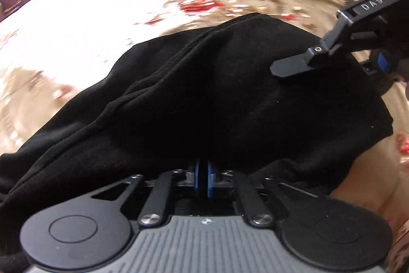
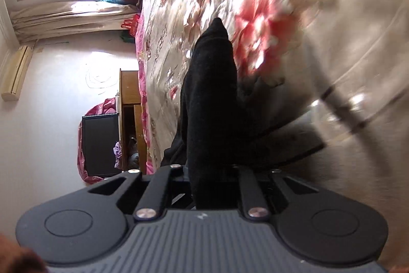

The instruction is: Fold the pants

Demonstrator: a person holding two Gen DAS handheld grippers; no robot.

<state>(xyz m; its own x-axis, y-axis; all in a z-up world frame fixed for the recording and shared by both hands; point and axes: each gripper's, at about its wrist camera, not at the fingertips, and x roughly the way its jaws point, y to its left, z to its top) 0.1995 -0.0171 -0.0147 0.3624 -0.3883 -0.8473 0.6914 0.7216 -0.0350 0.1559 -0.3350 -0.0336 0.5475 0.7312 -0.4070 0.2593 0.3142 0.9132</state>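
Left wrist view: the left gripper [image 1: 203, 179] has its blue pads [image 1: 196, 177] drawn almost together, and the near hem of the black pants [image 1: 217, 94] runs down into the gap. Judged: it is clamped on that edge so the layer can be lifted and carried over.

The pants lie bunched in several layers on the bed [image 1: 89, 17], over its floral bedspread, towards the near edge of the bed as this camera sees it. The bedspread is blurred, which suggests the rig is moving.

The right gripper [image 1: 291, 67] enters from the right of this view, one finger lying over the far side of the cloth. The letters "DAS" can be read on its body; no other writing is legible.

Right wrist view: a ridge of the black fabric [image 2: 212, 99] rises between the right gripper's [image 2: 212, 186] linkages and hides the pads. How far it is closed cannot be told, though the taut cloth suggests a grip. Judged: both ends are held so the fold stays even.
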